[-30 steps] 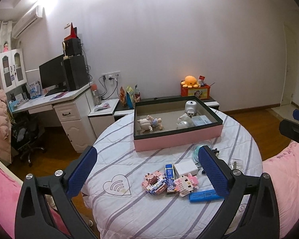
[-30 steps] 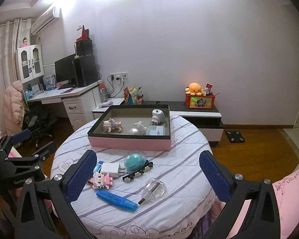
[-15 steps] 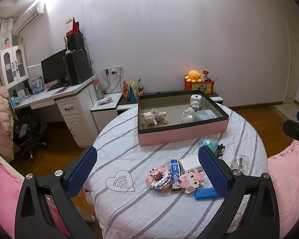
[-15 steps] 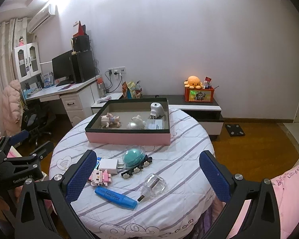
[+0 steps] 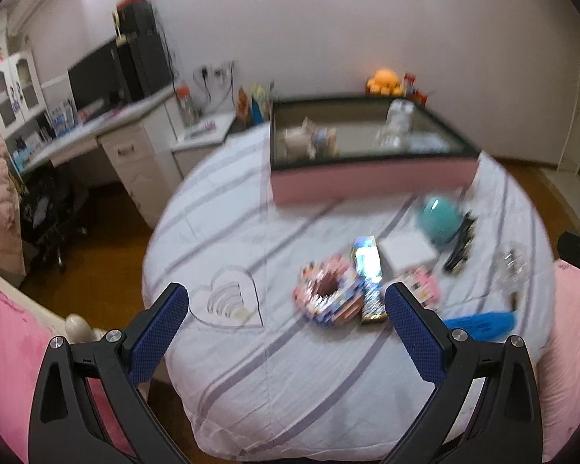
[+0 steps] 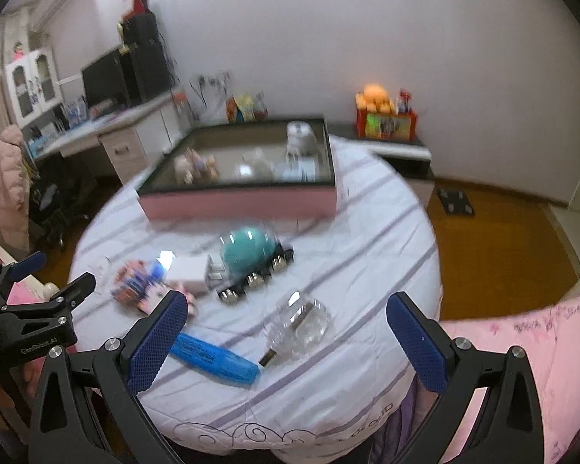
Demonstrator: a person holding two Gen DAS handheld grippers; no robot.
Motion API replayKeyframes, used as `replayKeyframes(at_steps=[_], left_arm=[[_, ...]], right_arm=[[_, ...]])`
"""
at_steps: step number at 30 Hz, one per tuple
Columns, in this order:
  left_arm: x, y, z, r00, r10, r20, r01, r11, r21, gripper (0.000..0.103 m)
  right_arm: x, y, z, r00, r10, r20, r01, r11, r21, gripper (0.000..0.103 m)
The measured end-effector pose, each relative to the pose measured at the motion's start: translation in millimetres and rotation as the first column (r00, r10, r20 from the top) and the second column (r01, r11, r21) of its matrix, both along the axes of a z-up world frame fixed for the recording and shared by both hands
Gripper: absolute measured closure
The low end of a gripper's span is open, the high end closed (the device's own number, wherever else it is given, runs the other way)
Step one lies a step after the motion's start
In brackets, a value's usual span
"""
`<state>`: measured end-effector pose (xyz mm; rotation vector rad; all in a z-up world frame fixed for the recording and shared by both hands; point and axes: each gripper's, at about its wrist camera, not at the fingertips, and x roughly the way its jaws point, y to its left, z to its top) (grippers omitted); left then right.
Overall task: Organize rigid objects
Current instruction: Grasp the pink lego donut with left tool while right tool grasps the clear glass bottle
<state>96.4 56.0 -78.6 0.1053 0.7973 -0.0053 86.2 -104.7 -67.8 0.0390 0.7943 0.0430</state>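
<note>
A: Both wrist views are motion-blurred now, where half a second ago they were sharp. The round table (image 6: pixel 367 232) fills more of each view and sits lower, so both grippers have dropped toward the loose items.

B: Jaw state?

A: Left gripper (image 5: pixel 286 301) wide apart, nothing between the pads. Right gripper (image 6: pixel 286 309) likewise wide and empty.

B: Where do the objects lie?

A: All on the cloth, in front of the pink box (image 6: pixel 243 203). The block figure (image 5: pixel 326 299) lies just ahead of the left gripper. The clear plug (image 6: pixel 299 323) lies between the right fingers' line of sight, with the blue marker (image 6: pixel 216 357) beside it. The teal dome (image 6: pixel 247 249) sits nearer the box.

B: Meaning?

A: Judged as an approach phase; no item is grasped yet, and several already rest in the box.
</note>
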Motion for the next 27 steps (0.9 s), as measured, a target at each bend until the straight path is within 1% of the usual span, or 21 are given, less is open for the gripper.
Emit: replayKeyframes(at_steps=[2,4,6,10,12,13,15,16,17,18,19,20,21,24,27], left_arm=[[12,2,-16,0.998,0.005,-0.059,-0.005,1.000,-0.006,0.000],[21,2,-25,0.996,0.000,-0.091,-0.001,1.000,-0.008,0.000],[28,3,-32,0.994,-0.004,-0.109,0.003,1.000,-0.008,0.000],[40,2,-41,0.988,-0.050,-0.147,0.042,0.997,-0.061,0.000],[46,0,-49,0.985,-0.057,-0.165,0.049,0.997,-0.053,0.000],[48,1,-51,0.985,-0.069,-0.159,0.057,0.996,-0.074,0.000],[53,4,-53,0.981,-0.099,-0.164,0.076,0.987,-0.141,0.001],[55,5,-55,0.980,-0.119,-0.159,0.091,0.981,-0.171,0.009],[56,6,-55,0.979,-0.149,-0.141,0.118,0.971,-0.208,0.017],[57,7,-54,0.975,-0.181,-0.129,0.144,0.958,-0.248,0.040],[57,8,-53,0.970,-0.203,-0.134,0.160,0.947,-0.280,0.040],[58,7,-52,0.969,-0.202,-0.139,0.158,0.948,-0.277,0.040],[58,6,-52,0.968,-0.209,-0.136,0.167,0.948,-0.271,0.041],[58,6,-51,0.969,-0.208,-0.135,0.167,0.949,-0.266,0.041],[56,5,-50,0.970,-0.202,-0.135,0.163,0.954,-0.253,0.041]], right_arm=[[10,-1,-14,0.998,-0.011,-0.054,0.011,1.000,0.004,0.000],[18,-2,-28,0.995,-0.024,-0.100,0.025,1.000,0.012,0.000],[27,-4,-44,0.988,-0.036,-0.149,0.040,0.999,0.024,0.000],[43,-7,-71,0.970,-0.075,-0.229,0.080,0.997,0.010,0.000],[49,-9,-82,0.964,-0.080,-0.255,0.087,0.996,0.017,0.000],[51,-10,-84,0.963,-0.083,-0.258,0.089,0.996,0.013,0.000],[54,-6,-88,0.967,-0.090,-0.239,0.083,0.996,-0.038,0.000],[55,-2,-88,0.968,-0.087,-0.234,0.075,0.996,-0.058,0.000],[55,-1,-89,0.969,-0.086,-0.231,0.071,0.995,-0.069,0.002],[56,2,-90,0.971,-0.083,-0.226,0.065,0.994,-0.085,0.005],[55,4,-89,0.973,-0.074,-0.217,0.055,0.994,-0.092,0.016],[54,6,-87,0.976,-0.064,-0.207,0.046,0.995,-0.089,0.039],[53,7,-83,0.978,-0.059,-0.199,0.044,0.996,-0.079,0.050],[50,4,-80,0.978,-0.052,-0.201,0.045,0.998,-0.040,0.049],[47,0,-80,0.979,-0.050,-0.200,0.046,0.999,-0.022,0.049]])
